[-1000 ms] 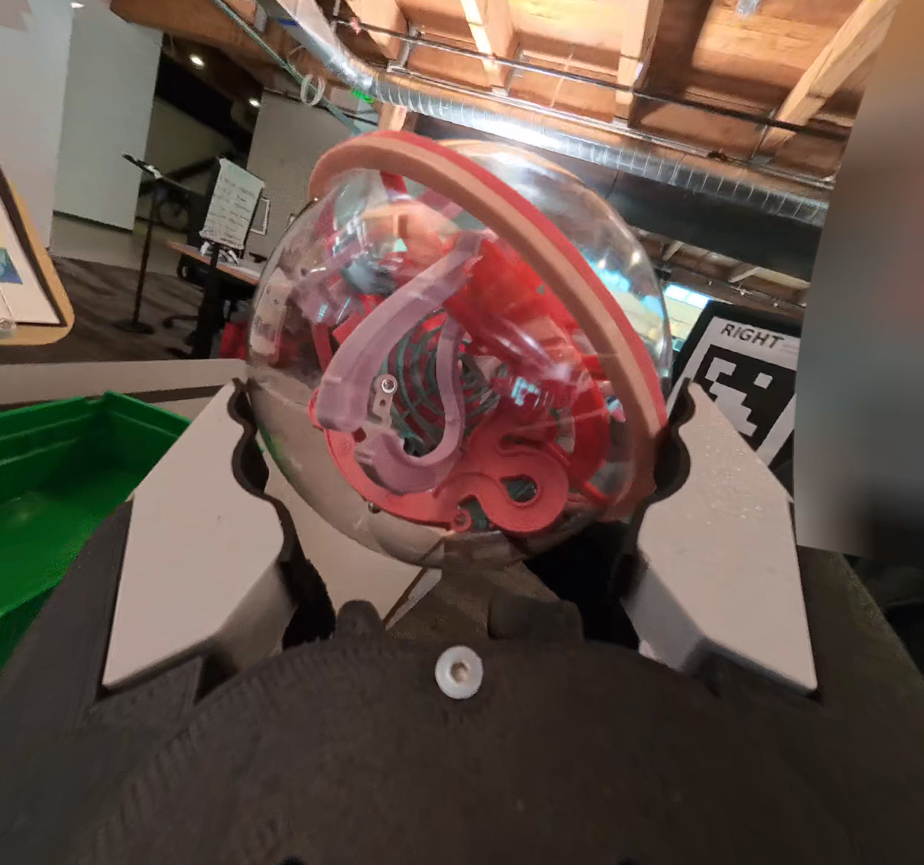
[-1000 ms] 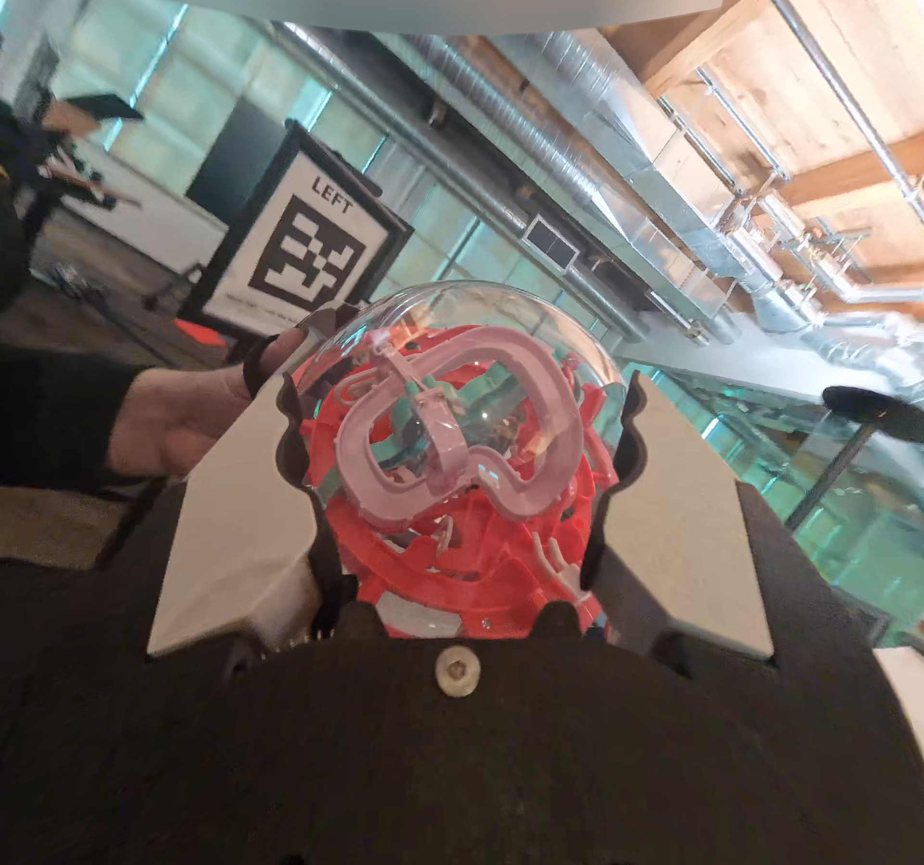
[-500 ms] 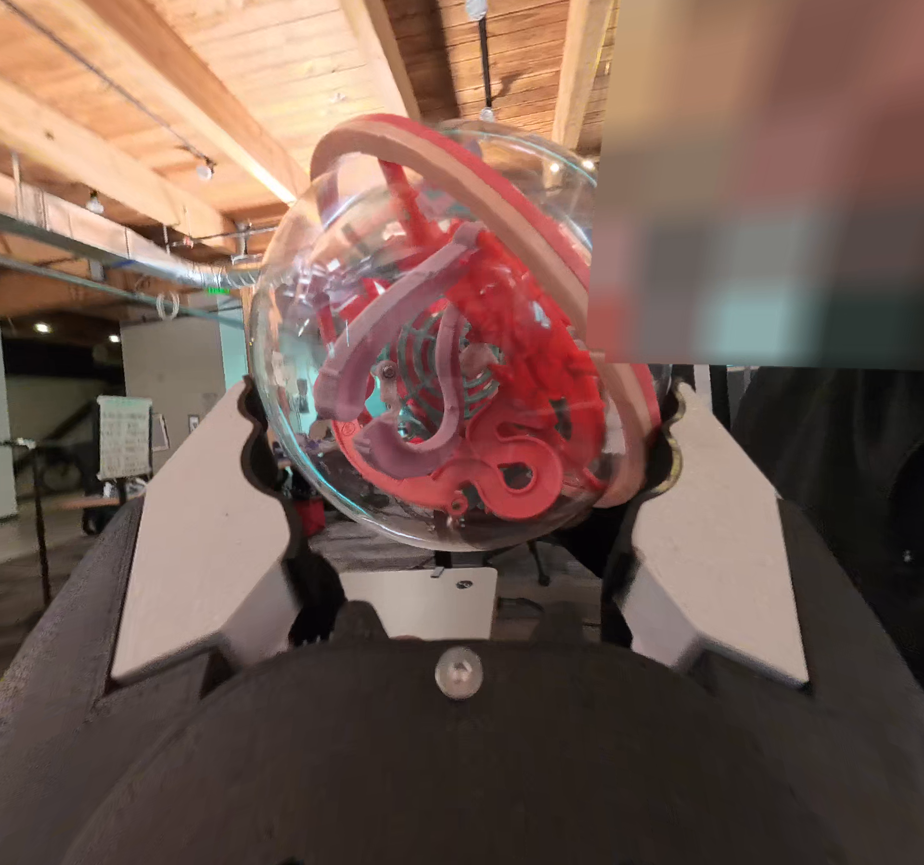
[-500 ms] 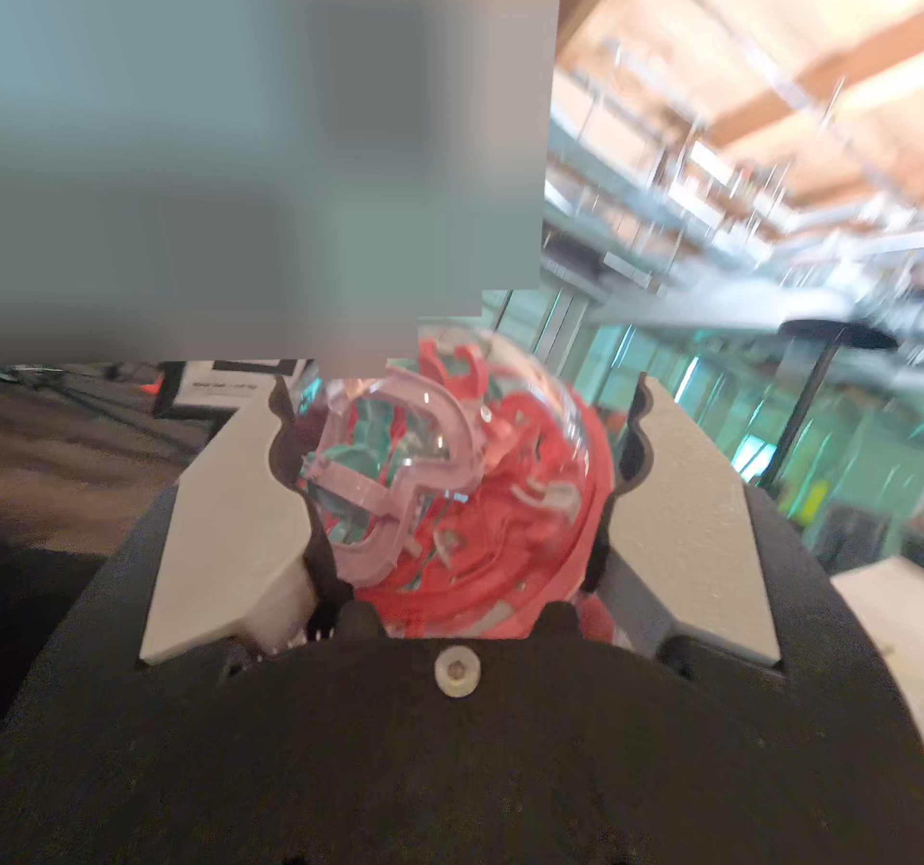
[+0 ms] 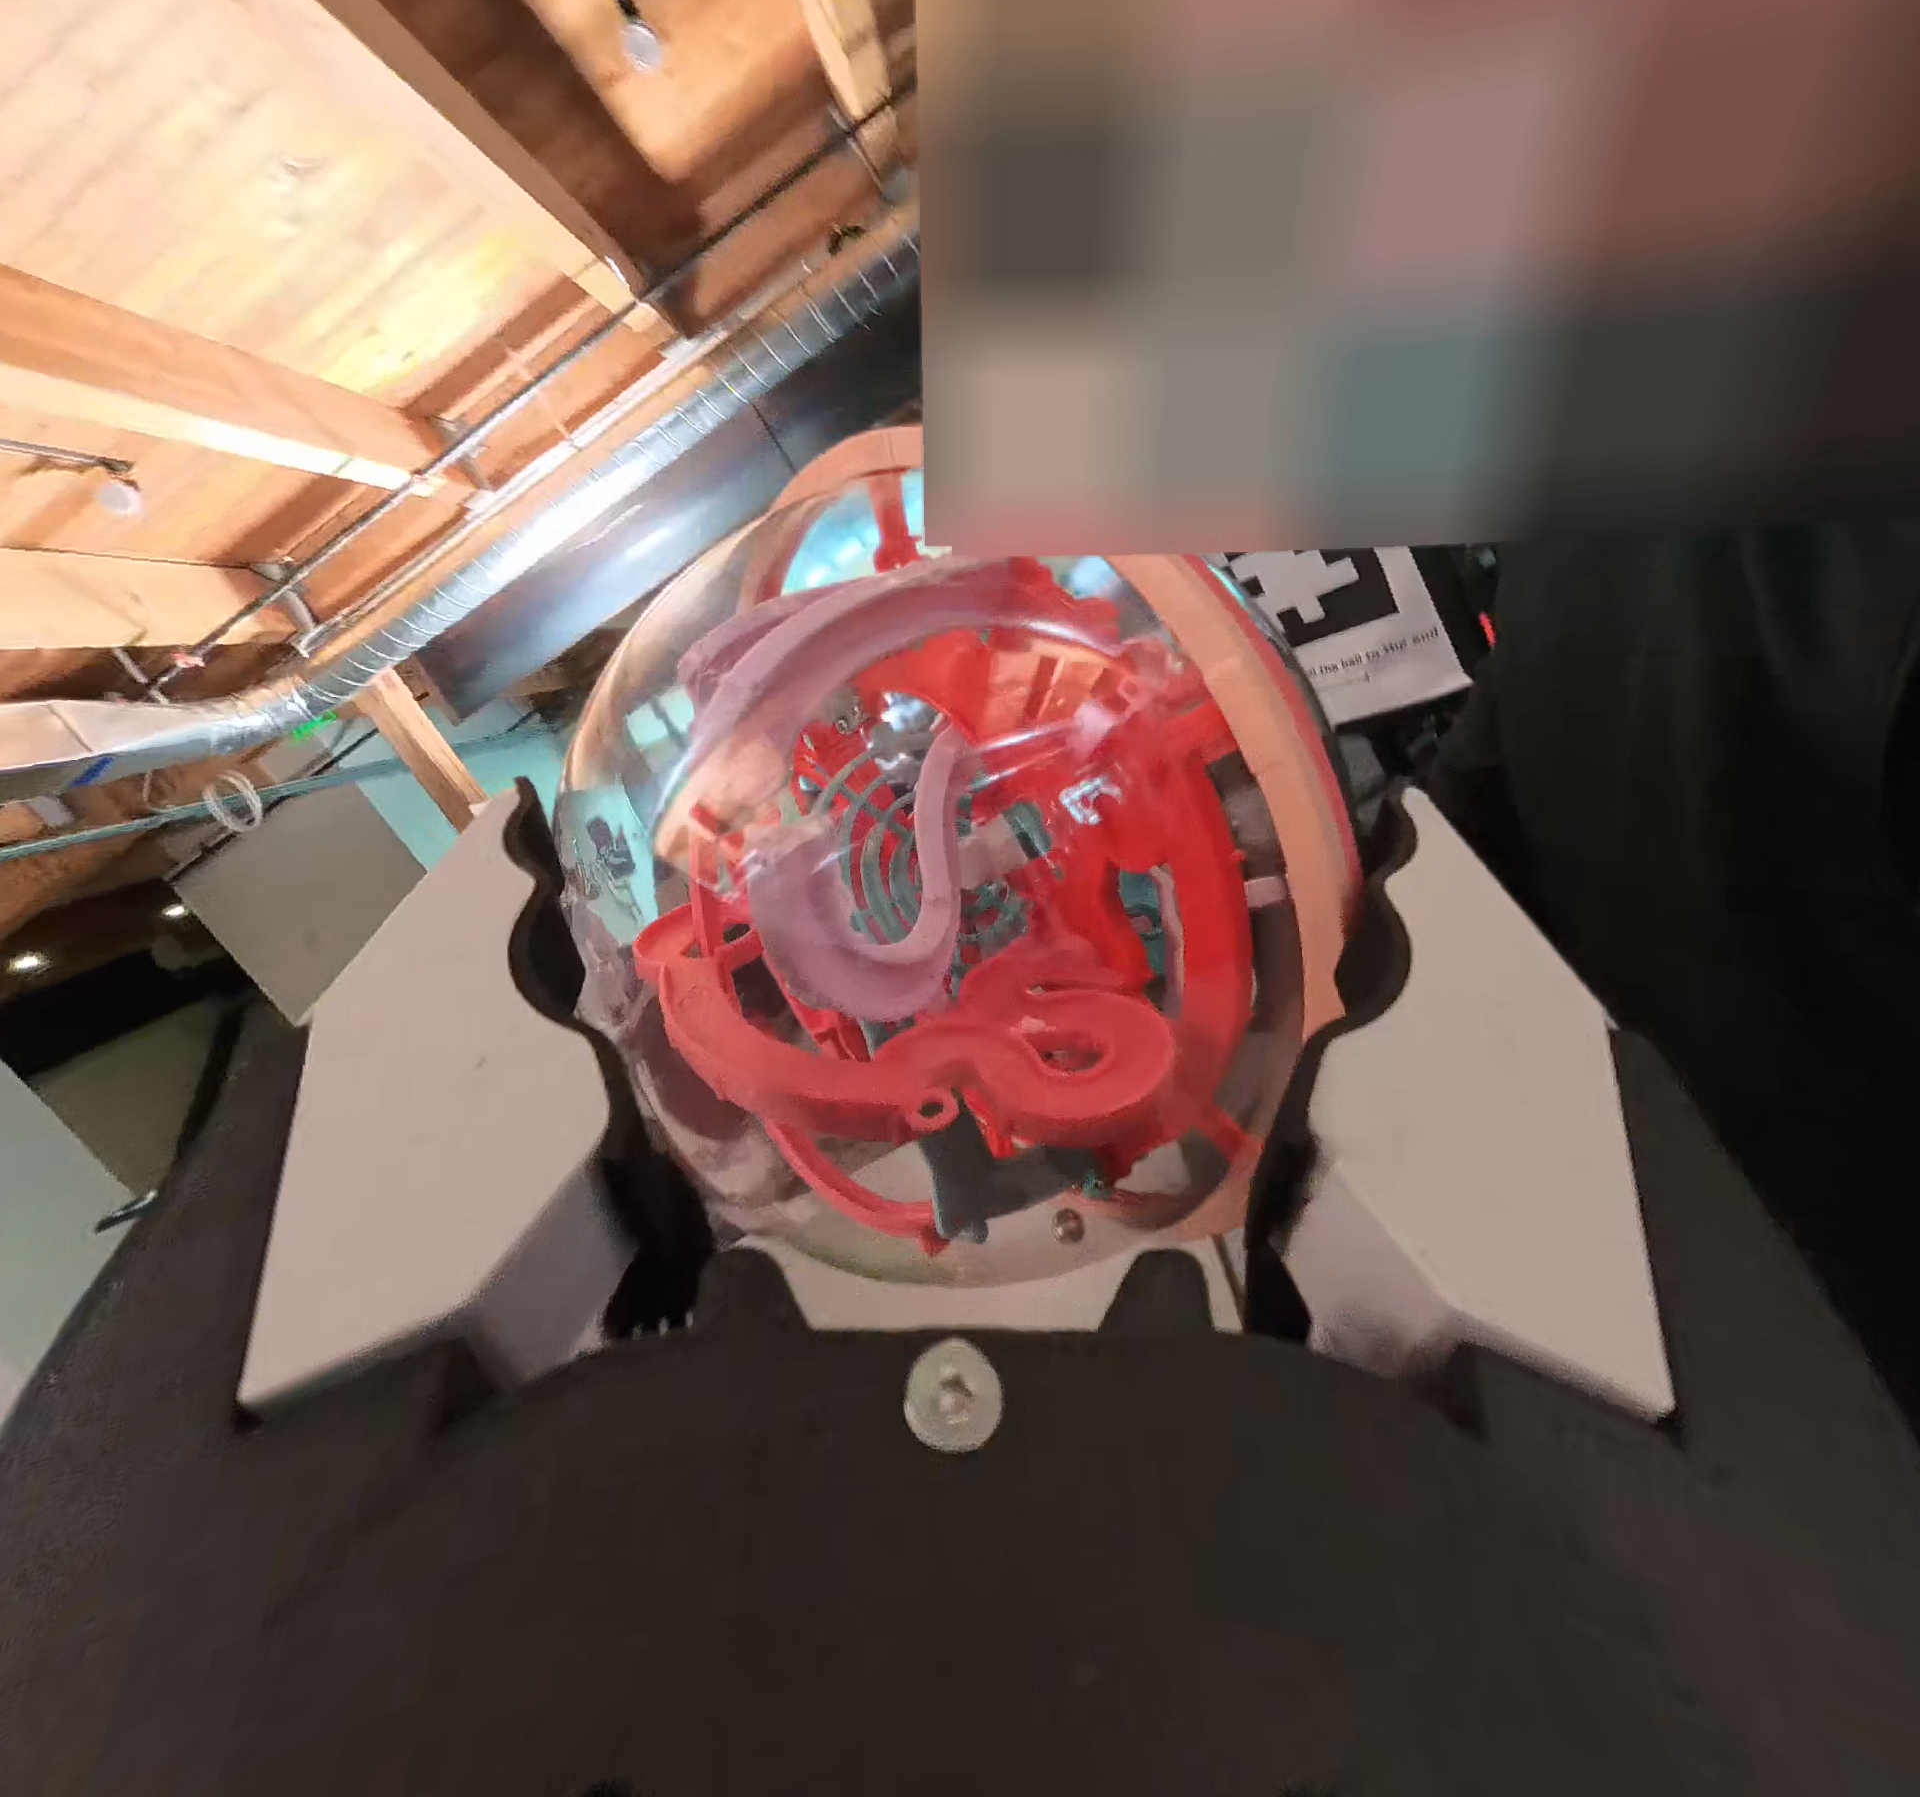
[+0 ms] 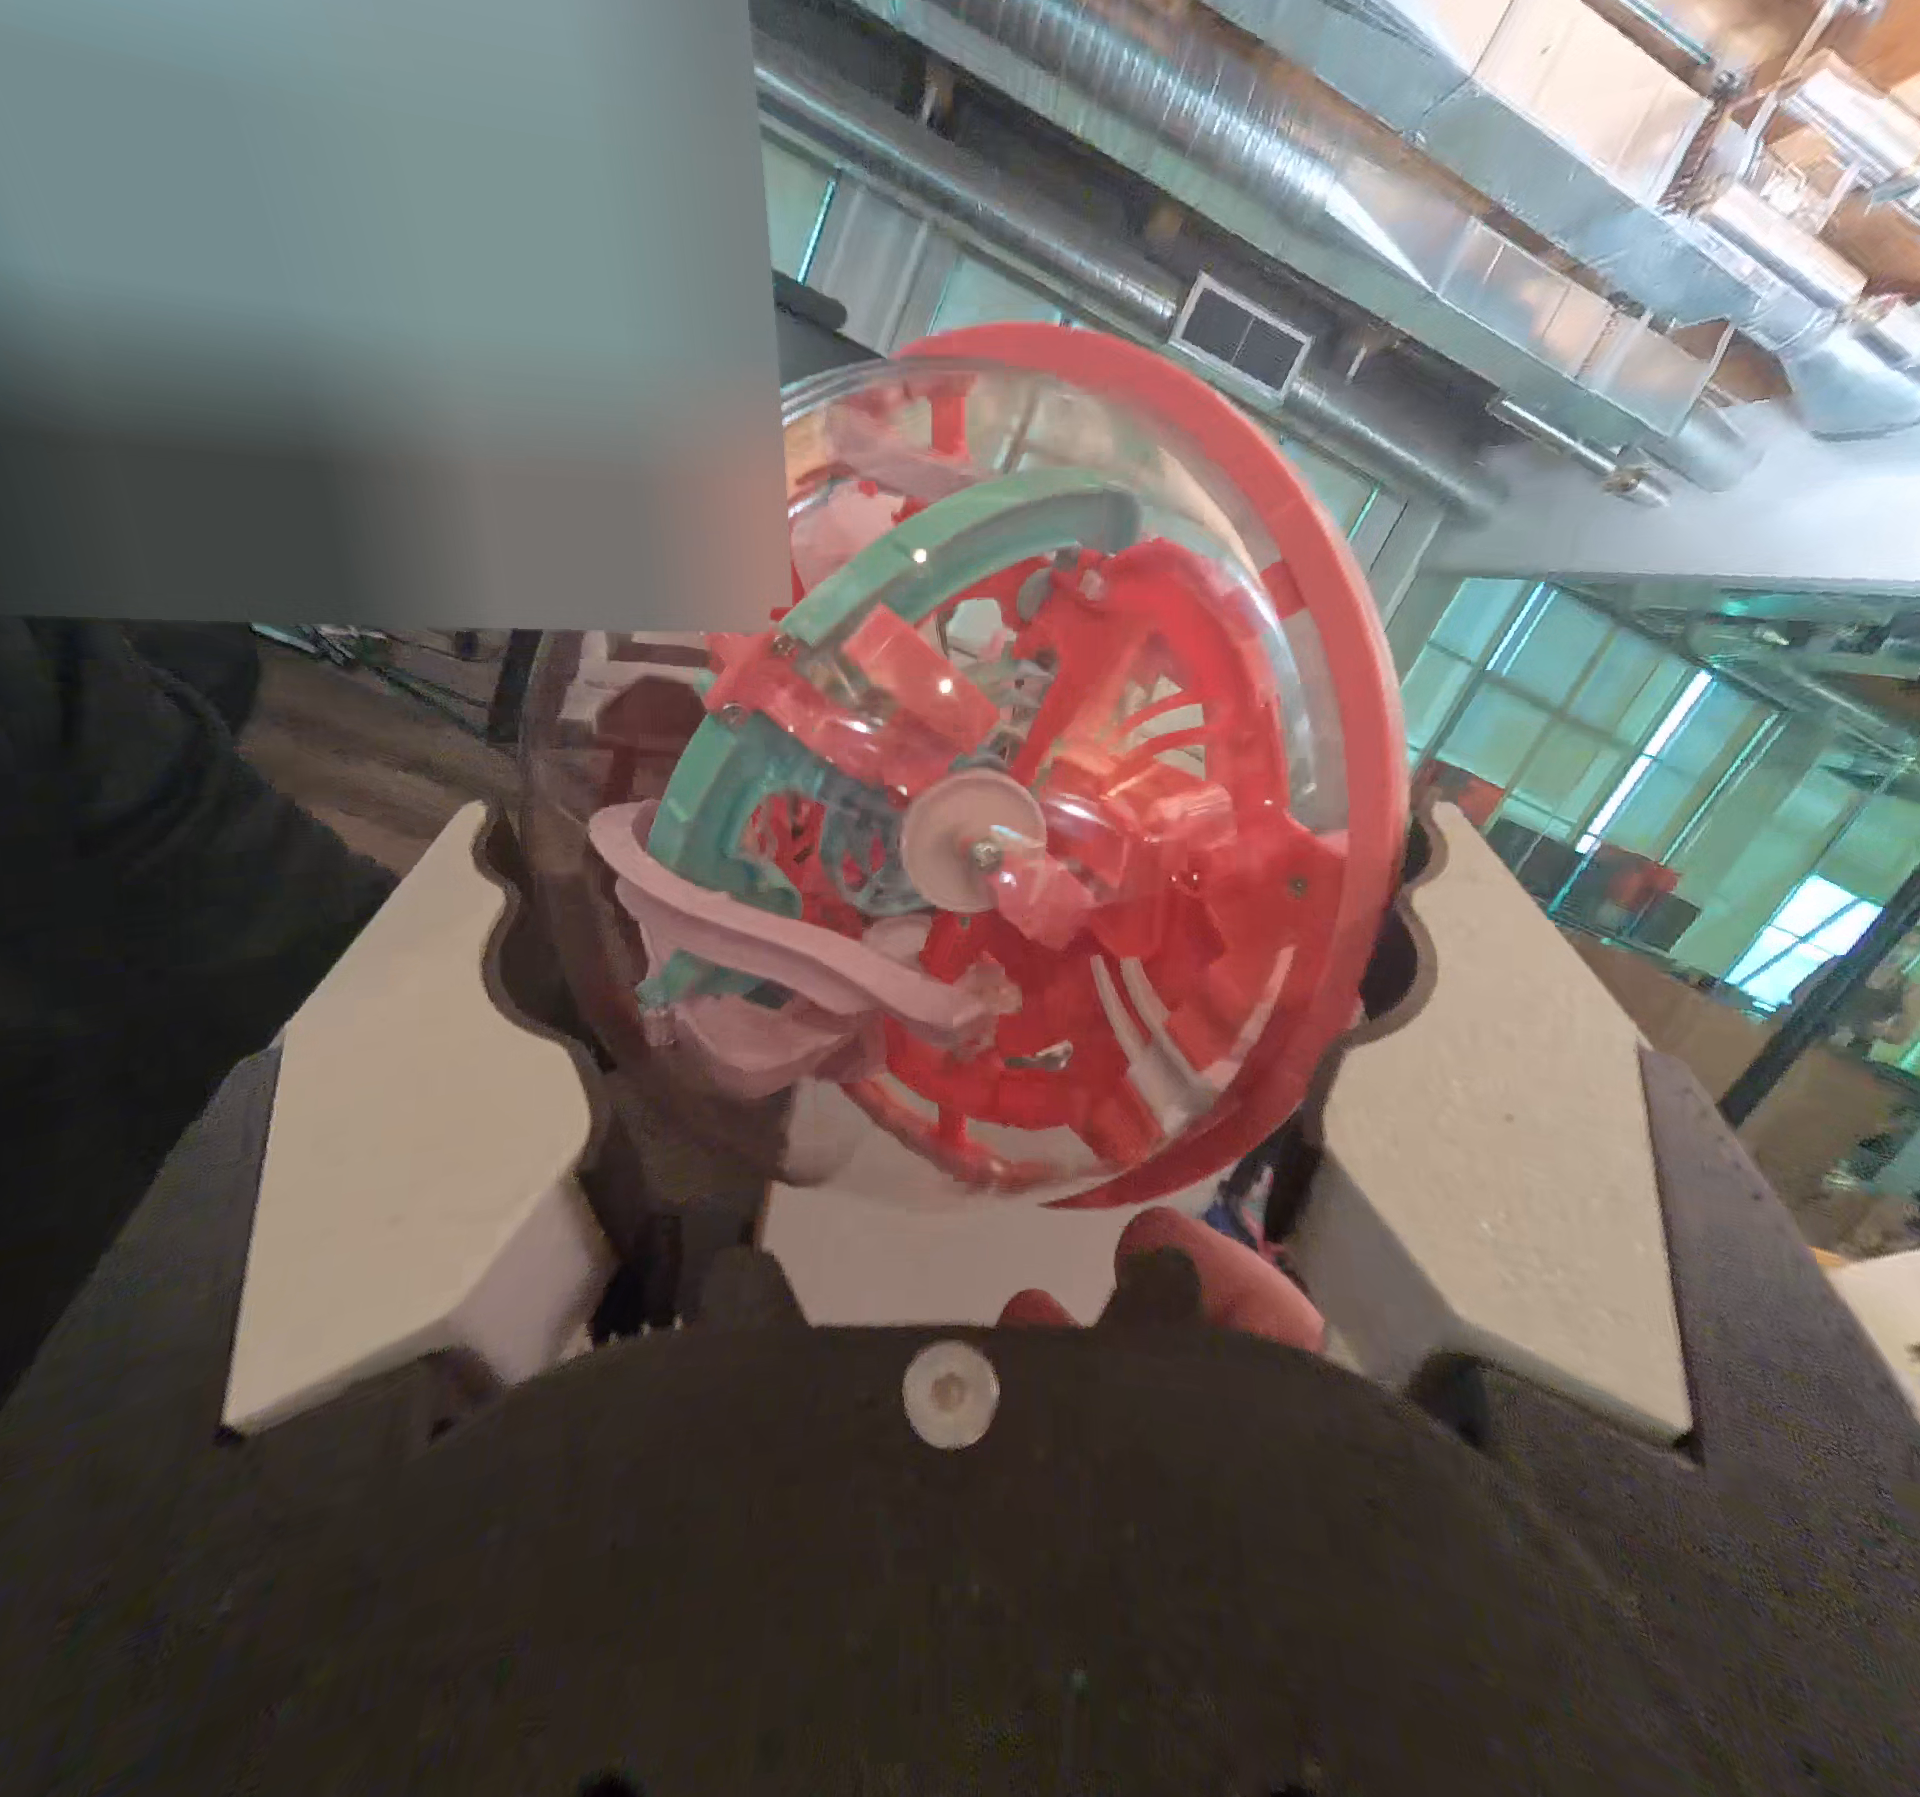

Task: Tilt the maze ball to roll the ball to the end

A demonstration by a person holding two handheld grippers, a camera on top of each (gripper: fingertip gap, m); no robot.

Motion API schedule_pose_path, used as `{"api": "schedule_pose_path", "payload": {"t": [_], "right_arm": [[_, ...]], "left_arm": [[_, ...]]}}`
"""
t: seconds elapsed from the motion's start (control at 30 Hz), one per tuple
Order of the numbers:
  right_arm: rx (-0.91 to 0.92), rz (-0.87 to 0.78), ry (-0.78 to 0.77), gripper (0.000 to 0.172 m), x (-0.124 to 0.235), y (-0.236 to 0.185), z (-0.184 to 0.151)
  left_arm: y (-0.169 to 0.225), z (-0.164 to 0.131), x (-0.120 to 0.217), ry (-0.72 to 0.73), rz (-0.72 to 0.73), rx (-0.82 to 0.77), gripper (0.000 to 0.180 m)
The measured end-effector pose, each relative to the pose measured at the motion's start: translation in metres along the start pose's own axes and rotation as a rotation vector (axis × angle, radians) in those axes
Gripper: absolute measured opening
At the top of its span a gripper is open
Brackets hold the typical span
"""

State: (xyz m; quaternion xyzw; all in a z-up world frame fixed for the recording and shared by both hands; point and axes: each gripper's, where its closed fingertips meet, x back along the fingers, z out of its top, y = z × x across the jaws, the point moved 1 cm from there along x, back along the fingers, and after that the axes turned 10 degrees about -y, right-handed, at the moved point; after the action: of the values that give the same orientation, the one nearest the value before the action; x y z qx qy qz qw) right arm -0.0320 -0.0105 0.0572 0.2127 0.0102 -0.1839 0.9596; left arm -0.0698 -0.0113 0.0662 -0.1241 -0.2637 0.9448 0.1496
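Observation:
The maze ball (image 5: 935, 916) is a clear sphere with red, pink and teal tracks inside and a red-and-tan ring around it. It is held up in the air and tilted. My left gripper (image 5: 961, 812) is shut on it, with the left pad on the clear shell and the right pad on the ring. In the right wrist view the maze ball (image 6: 987, 812) shows a teal arc and a grey hub. My right gripper (image 6: 961, 822) is shut on it, with one pad on the shell and the other on the red ring. I cannot pick out the small ball inside.
Both views look up at wooden beams and metal ducts (image 5: 520, 542). The other gripper's black-and-white tag board (image 5: 1351, 625) shows behind the sphere. A person's dark sleeve (image 5: 1714, 916) fills the right of that view. A person's fingertips (image 6: 1195, 1269) sit under the sphere, and windows (image 6: 1610, 760) lie to the right. One gripper's finger ends stand about 6 centimeters off the other's.
The sphere has turned in my right gripper, from the pink loop facing me to the teal arc and hub, with the red ring now at the right pad. The right jaws stand wider. The left keeps its hold.

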Motion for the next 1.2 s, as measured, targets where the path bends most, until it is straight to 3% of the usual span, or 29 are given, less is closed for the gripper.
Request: {"api": "schedule_pose_path", "payload": {"t": [0.27, 0.43, 0.73, 0.83, 0.93, 1.03, 1.2], "right_arm": [[0.312, -0.096, -0.017, 0.156, 0.006, 0.006, 0.039], [0.468, -0.152, 0.004, 0.156, 0.021, 0.011, 0.075], [0.768, -0.326, 0.094, 0.156, 0.058, -0.016, 0.14], [0.725, -0.31, 0.185, 0.156, 0.065, -0.008, 0.153], [0.661, -0.27, 0.313, 0.157, 0.074, -0.005, 0.163], [0.651, -0.293, 0.325, 0.157, 0.072, 0.001, 0.164], [0.575, -0.29, 0.42, 0.156, 0.079, 0.004, 0.167]], "left_arm": [[-0.006, 0.047, -0.026, -0.278, -0.147, -0.344, 0.146], [-0.014, 0.072, -0.049, -0.534, -0.146, -0.57, 0.146], [-0.004, 0.118, -0.091, -0.857, -0.124, -0.933, 0.145], [-0.009, 0.132, -0.106, -0.956, -0.144, -0.924, 0.145], [-0.001, 0.149, -0.127, -0.966, -0.223, -0.884, 0.146], [0.018, 0.161, -0.148, -0.99, -0.313, -0.896, 0.145], [0.02, 0.162, -0.171, -1.19, -0.328, -0.873, 0.143]]}}
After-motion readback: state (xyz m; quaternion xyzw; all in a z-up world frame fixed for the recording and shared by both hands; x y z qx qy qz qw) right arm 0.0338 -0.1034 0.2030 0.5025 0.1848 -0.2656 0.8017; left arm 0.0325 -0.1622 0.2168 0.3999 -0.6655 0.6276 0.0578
